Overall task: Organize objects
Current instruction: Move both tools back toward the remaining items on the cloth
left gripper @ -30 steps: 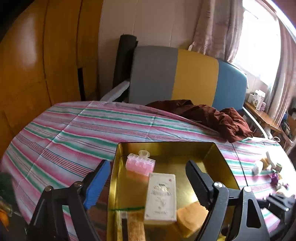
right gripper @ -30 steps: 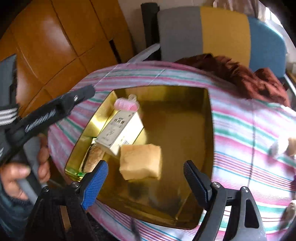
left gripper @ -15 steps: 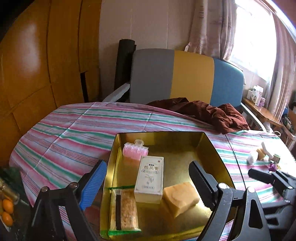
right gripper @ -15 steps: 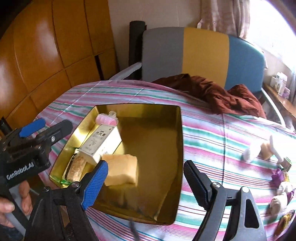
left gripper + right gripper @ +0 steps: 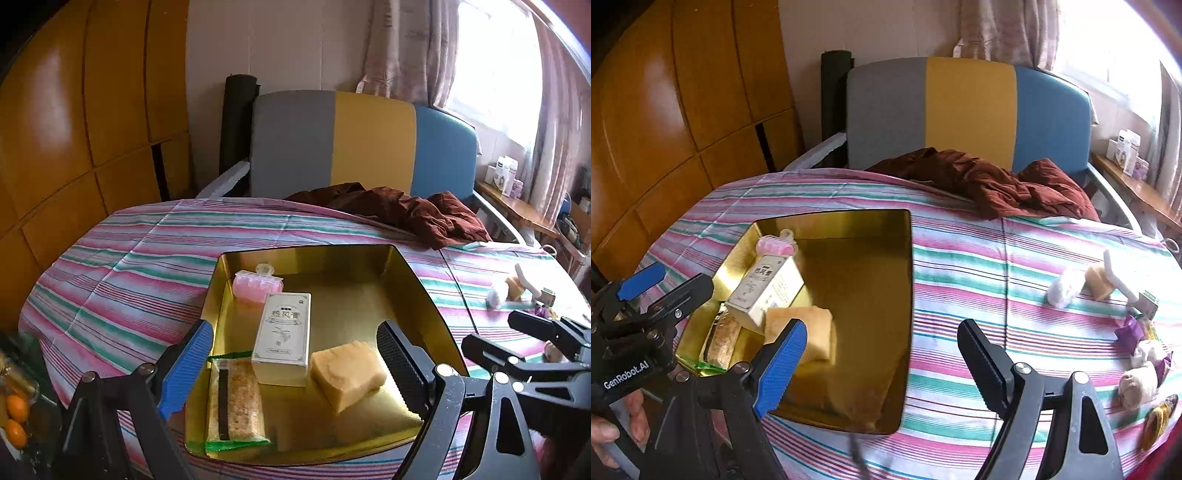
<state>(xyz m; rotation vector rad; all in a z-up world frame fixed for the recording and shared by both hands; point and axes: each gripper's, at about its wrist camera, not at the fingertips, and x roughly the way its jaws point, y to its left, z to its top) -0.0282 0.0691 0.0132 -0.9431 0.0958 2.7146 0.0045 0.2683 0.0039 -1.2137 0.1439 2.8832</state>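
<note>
A gold tin tray (image 5: 417, 291) (image 5: 905, 280) lies on the striped tablecloth. In it are a pink comb-like case (image 5: 257, 286) (image 5: 775, 247), a white carton (image 5: 283, 332) (image 5: 768, 288), a wrapped snack bar (image 5: 234, 402) (image 5: 724, 336) and a tan soap block (image 5: 347, 373) (image 5: 816, 332). My left gripper (image 5: 295, 373) is open and empty above the tray's near edge. My right gripper (image 5: 882, 365) is open and empty over the tray's right side. Loose small items (image 5: 1067, 288) lie at the right of the table.
A dark red cloth (image 5: 406, 214) (image 5: 997, 184) lies at the table's far edge before a grey, yellow and blue chair (image 5: 369, 140). Wood panelling is on the left. Small oranges (image 5: 16, 417) sit low at the left. Sweets and wrapped pieces (image 5: 1141, 369) crowd the right edge.
Both grippers have pulled back and up from the tray, so more of the table shows. The soap block now lies free in the tray. The right gripper has swung to the right.
</note>
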